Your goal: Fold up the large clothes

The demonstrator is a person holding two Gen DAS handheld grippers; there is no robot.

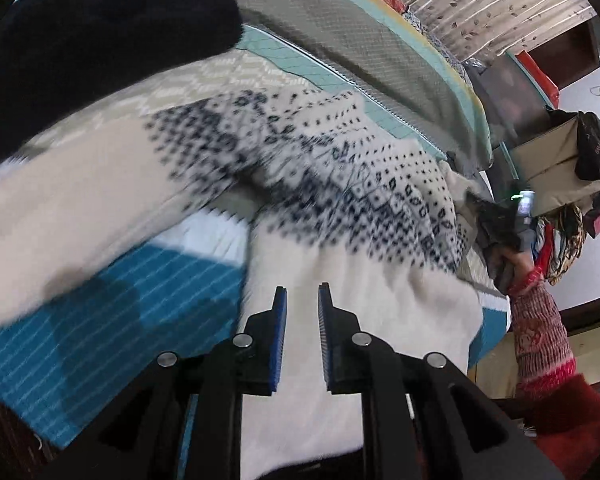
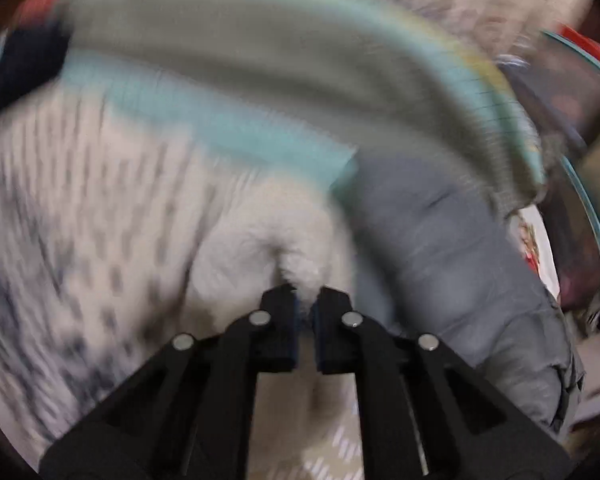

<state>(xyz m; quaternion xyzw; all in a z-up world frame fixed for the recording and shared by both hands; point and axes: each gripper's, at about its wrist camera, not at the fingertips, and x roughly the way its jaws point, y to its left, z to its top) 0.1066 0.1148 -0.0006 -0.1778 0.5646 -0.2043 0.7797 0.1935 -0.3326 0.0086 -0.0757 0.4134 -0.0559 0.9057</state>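
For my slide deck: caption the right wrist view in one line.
Right gripper shut on a pinch of the white patterned sweater, grey garment alongside, view motion-blurred.

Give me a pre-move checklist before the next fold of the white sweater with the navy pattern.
1. Right gripper has cloth: ok, shut on a fluffy white fold of the white knitted sweater with navy pattern.
2. Left gripper has cloth: not ok, fingers stand slightly apart above the sweater's plain white part, nothing between them.
3. Sweater lying flat: not ok, it is bunched and creased.
4. Grey padded garment off the sweater: cannot tell, it lies right beside the gripped fold.
5. Dark navy garment apart from the sweater: cannot tell, their edges meet in the left wrist view.
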